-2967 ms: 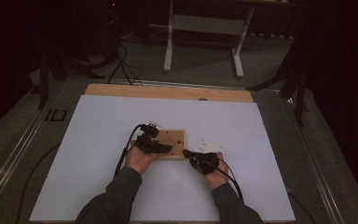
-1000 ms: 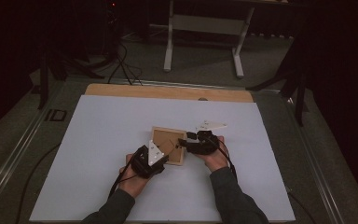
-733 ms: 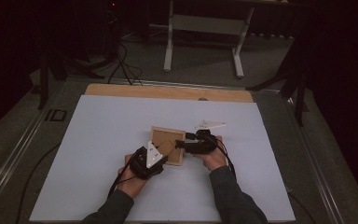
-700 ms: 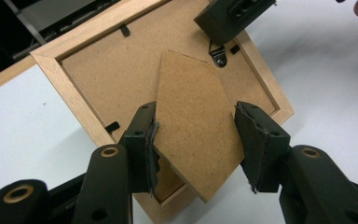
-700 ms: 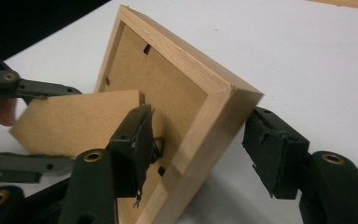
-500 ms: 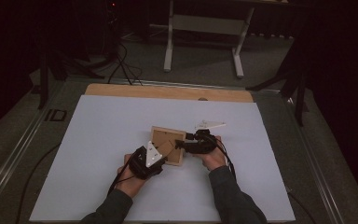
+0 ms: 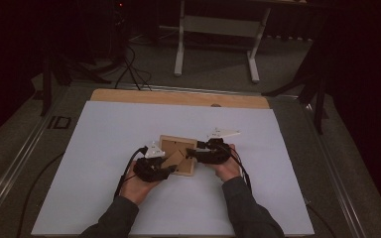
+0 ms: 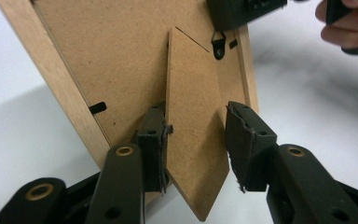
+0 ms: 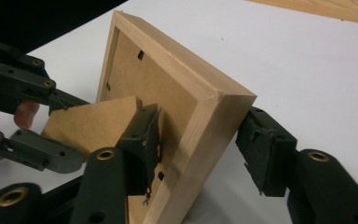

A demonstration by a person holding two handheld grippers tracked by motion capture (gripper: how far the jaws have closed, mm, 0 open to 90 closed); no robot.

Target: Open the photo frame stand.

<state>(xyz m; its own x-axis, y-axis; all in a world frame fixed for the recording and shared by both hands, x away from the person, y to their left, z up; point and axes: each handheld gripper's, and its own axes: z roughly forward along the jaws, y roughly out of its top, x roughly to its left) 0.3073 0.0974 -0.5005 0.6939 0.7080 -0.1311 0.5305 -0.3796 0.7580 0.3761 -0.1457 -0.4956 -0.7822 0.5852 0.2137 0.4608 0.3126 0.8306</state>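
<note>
A wooden picture frame [image 7: 176, 145] rests back side up on the white sheet, with its brown stand flap [image 7: 173, 159] swung out. My left gripper [image 7: 167, 167] reaches in from the near left. In the left gripper view its jaws, which have just been closing, straddle the stand flap [image 8: 196, 130] and both pads touch its edges. My right gripper [image 7: 198, 154] comes in from the right. In the right gripper view it [image 9: 200, 140] clamps the tilted frame's [image 9: 186, 74] rim, one pad on the backing and one on the front side.
The white sheet [image 7: 104, 148] covers the table, with a wooden strip [image 7: 178, 97] along its far edge. Cables trail from both grippers toward the near side. Beyond the table stand a white-legged desk [image 7: 218, 29] and dark stands on the floor.
Since three seconds ago the frame has been turned. The left hand moved to its near left corner and the right hand to its right side. Over the last second both hands barely shifted.
</note>
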